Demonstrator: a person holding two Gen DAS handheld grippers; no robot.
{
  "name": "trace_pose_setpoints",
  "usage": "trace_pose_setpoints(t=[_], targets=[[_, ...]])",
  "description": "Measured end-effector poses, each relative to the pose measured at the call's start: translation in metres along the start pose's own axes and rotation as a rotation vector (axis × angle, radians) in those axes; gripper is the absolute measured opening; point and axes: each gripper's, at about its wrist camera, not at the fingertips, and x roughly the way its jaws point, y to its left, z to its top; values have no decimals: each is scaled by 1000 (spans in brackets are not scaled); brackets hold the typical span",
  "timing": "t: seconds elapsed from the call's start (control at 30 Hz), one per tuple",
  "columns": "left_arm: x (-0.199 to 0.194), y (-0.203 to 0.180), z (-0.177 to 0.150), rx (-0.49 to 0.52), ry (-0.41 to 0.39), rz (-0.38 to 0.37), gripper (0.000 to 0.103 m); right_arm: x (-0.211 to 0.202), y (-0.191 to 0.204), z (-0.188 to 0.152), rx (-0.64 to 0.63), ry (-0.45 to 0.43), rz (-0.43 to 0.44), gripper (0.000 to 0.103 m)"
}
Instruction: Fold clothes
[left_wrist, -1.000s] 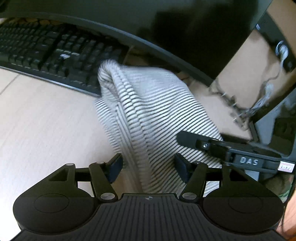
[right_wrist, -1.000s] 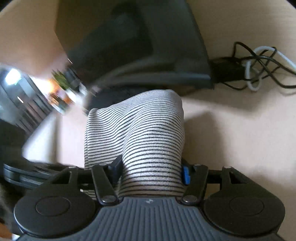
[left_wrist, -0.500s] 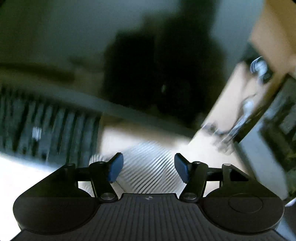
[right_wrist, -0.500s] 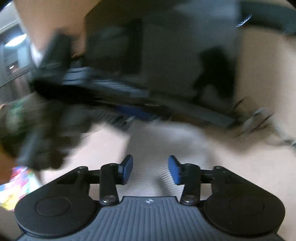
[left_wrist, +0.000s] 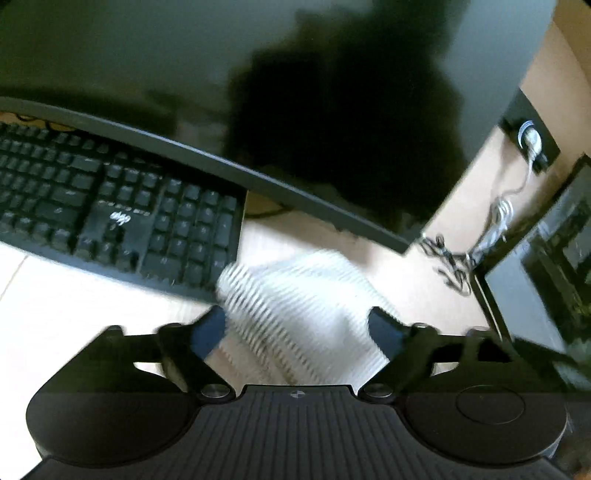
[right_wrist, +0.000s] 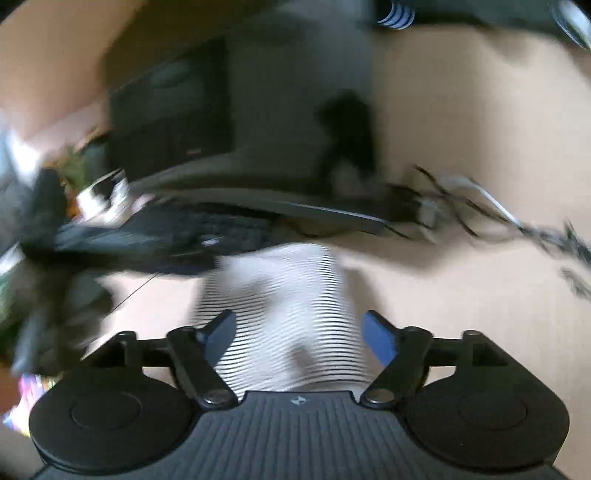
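Now, with both the left gripper (left_wrist: 297, 326) and right gripper (right_wrist: 297, 330) wide open and empty over the shirt (left_wrist: 299, 295), close each on a firm edge before folding.

Both views motion-blurred, right wrist worse. Left wrist: black computer keyboard (left_wrist: 122, 206) fairly sharp; white cloth w/ thin dark stripes (left_wrist: 295, 302) smeared, stripes streaked. Pale wooden counter (left_wrist: 55, 295) overexposed lower left, light from that side. Large dark monitor screen (left_wrist: 258, 74) dim, w/ dark blotch. Right wrist: tangled dark cables (right_wrist: 517, 221) streaked; left edge a smear. Fisheye bends edges; corners vignetted.
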Motion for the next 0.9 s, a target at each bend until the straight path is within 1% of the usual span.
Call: trace_pose_setpoints(t=[0.07, 0.13, 0.2, 0.23, 0.27, 0.3, 0.33, 0.37, 0.4, 0.43, 0.47, 0.5, 0.53, 0.57, 0.6, 0.63, 0.7, 0.77, 0.8, 0.87, 0.9], targets=[[-8, -1, -2, -3, 6, 0, 91, 17, -19, -8, 95, 38, 0, 81], [9, -2, -14, -40, 84, -36, 91, 37, -33, -17, 192, 76, 15, 81], [26, -2, -26, -75, 161, -73, 90, 53, -39, -29, 278, 104, 56, 81], [34, -1, -30, -74, 182, -75, 85, 57, -40, -32, 312, 110, 90, 81], [41, -1, -34, -73, 202, -78, 73, 64, -38, -31, 332, 119, 128, 77], [43, 0, -33, -79, 199, -101, 71, 64, -29, -28, 302, 119, 134, 70], [45, 1, -33, -85, 195, -124, 71, 65, -20, -26, 271, 118, 140, 66], [47, 3, -32, -91, 191, -147, 71, 62, -14, -17, 234, 96, 142, 54], [48, 5, -29, -90, 179, -163, 71, 60, -8, -9, 198, 74, 144, 50], [48, 7, -27, -89, 167, -180, 71, 57, -2, -1, 162, 52, 144, 50], [48, 9, -25, -87, 156, -195, 70, 53, 0, 5, 138, 41, 123, 50], [47, 7, -25, -68, 159, -166, 70, 54, 1, 9, 102, 47, 86, 50], [46, 6, -25, -48, 162, -138, 67, 57, 2, 8, 73, 62, 55, 50], [45, 4, -25, -28, 164, -109, 67, 64, -1, 4, 53, 92, 22, 51], [39, 1, -24, 1, 149, -80, 67, 67, -3, -2, 41, 114, -3, 52], [26, -1, -19, 19, 102, -64, 67, 70, -4, -8, 29, 134, -27, 53], [0, -7, -10, 52, 7, -33, 69, 67, 0, -16, 18, 111, -45, 54], [-20, -12, 6, 75, -108, -22, 74, 63, 2, -17, 8, 111, -57, 55], [-25, -14, 16, 88, -160, -34, 75, 59, 7, -17, -18, 111, -71, 55], [-19, -20, 30, 112, -186, -75, 77, 53, 17, -15, -76, 112, -102, 56], [-8, -20, 34, 117, -173, -81, 77, 52, 23, -11, -108, 112, -120, 58]])
